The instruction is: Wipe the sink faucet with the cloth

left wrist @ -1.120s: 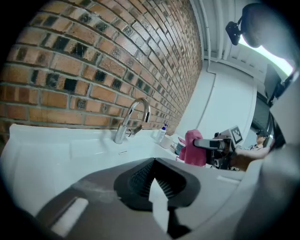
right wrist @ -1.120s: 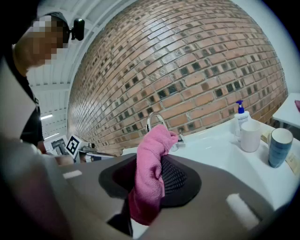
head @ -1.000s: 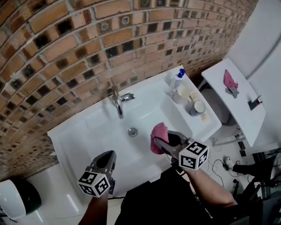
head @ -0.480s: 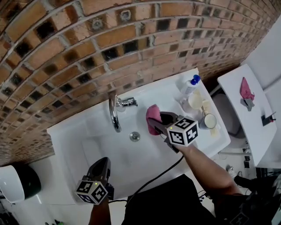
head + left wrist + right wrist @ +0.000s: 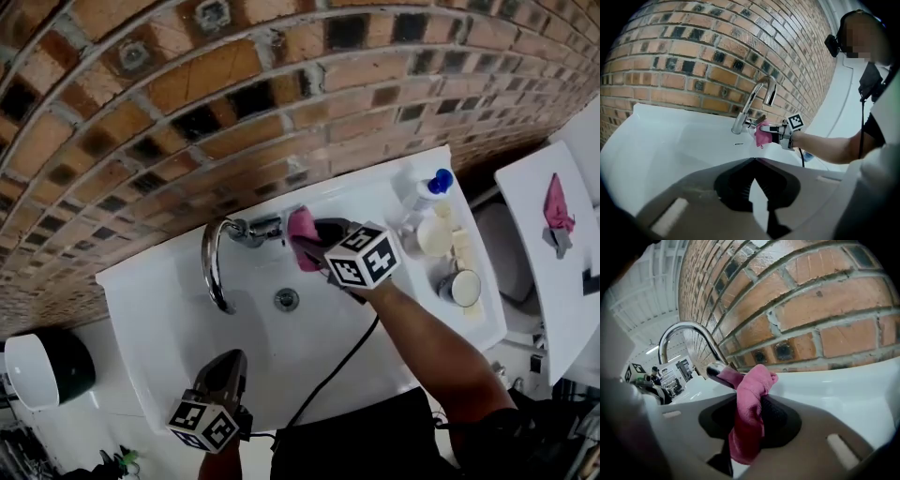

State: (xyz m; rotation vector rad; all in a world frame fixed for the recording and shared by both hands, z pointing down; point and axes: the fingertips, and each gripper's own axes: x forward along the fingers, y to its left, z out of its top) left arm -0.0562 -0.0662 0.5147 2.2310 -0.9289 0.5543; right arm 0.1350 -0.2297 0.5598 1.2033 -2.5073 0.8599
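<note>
A chrome faucet (image 5: 214,262) with a curved spout stands at the back of the white sink (image 5: 169,309), its lever handle (image 5: 265,227) pointing right. My right gripper (image 5: 302,240) is shut on a pink cloth (image 5: 302,238) and presses it against the tip of that handle; in the right gripper view the cloth (image 5: 749,413) touches the handle (image 5: 721,372). My left gripper (image 5: 223,370) hangs over the sink's front rim, shut and empty. The left gripper view shows the faucet (image 5: 751,107) and the cloth (image 5: 762,134) from afar.
A drain (image 5: 287,299) lies in the basin middle. At the sink's right end stand a blue-capped bottle (image 5: 427,192), a cup (image 5: 435,234) and a mug (image 5: 458,288). A brick wall (image 5: 187,103) backs the sink. A white shelf (image 5: 553,244) with a pink item is at far right.
My right gripper has carried the pink cloth from above the basin up and back to the faucet's lever handle. The left gripper has stayed near the front rim.
</note>
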